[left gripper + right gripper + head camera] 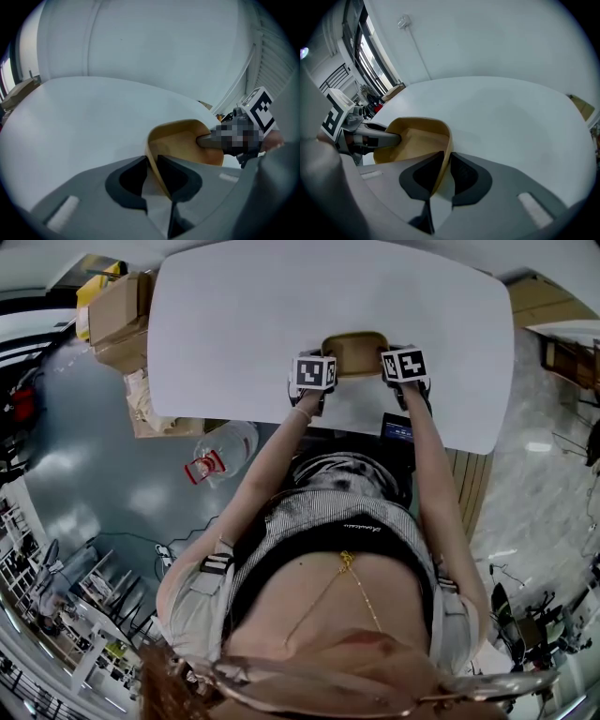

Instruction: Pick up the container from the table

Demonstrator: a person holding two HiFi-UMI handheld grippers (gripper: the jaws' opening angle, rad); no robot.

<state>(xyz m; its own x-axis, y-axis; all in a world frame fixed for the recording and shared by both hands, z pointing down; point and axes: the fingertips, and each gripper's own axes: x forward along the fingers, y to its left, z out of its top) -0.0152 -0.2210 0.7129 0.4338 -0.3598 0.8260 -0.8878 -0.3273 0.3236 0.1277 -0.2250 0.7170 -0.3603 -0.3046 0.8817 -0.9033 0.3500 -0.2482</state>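
Pinching the thin side wall of the tan container (185, 140), the left gripper (151, 163) has its jaws almost together. One pad sits inside the wall and one outside, and both press on it. The right gripper (446, 160) grips the opposite wall the same way, with its jaws narrowed to the thickness of the wall and the wall clamped between the pads. In the head view the container lies between the two marker cubes, near the edge of the white tabletop (234, 324) closest to the person. The left gripper is at its left end and the right gripper at its right end. Whether the container's base rests on the tabletop or is just clear of it cannot be told.
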